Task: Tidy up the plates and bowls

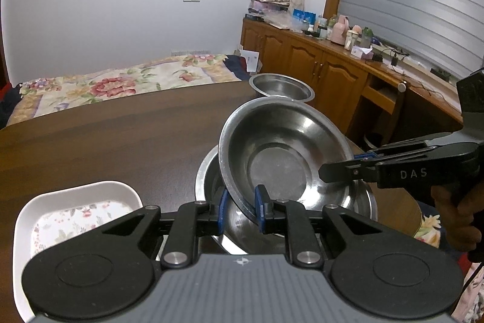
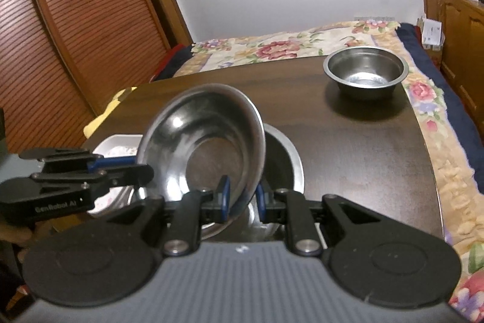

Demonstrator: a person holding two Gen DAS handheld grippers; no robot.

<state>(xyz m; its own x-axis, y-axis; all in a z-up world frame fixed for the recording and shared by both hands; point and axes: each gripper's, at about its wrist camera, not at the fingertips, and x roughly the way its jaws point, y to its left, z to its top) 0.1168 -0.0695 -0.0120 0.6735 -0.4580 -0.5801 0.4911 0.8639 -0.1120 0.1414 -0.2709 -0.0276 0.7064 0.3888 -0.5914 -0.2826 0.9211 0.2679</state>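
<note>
A shallow steel bowl (image 1: 281, 147) (image 2: 205, 135) hangs tilted over a larger steel bowl (image 1: 208, 171) (image 2: 287, 159) that sits on the dark wooden table (image 1: 121, 135). My left gripper (image 1: 242, 205) is shut on its near rim, blue pads on either side of the metal. My right gripper (image 2: 242, 197) is shut on the opposite rim and shows in the left wrist view (image 1: 326, 171) reaching in from the right. The left gripper (image 2: 145, 168) shows at the left of the right wrist view. A deeper steel bowl (image 1: 281, 87) (image 2: 366, 71) stands at the table's far corner.
A white rectangular plate with a flower pattern (image 1: 75, 208) (image 2: 121, 144) lies left of the large bowl. A bed with a floral cover (image 1: 121, 80) lies beyond the table, and a wooden cabinet (image 1: 317, 62) crowded with bottles runs along the right. A hand (image 1: 453, 217) holds the right gripper.
</note>
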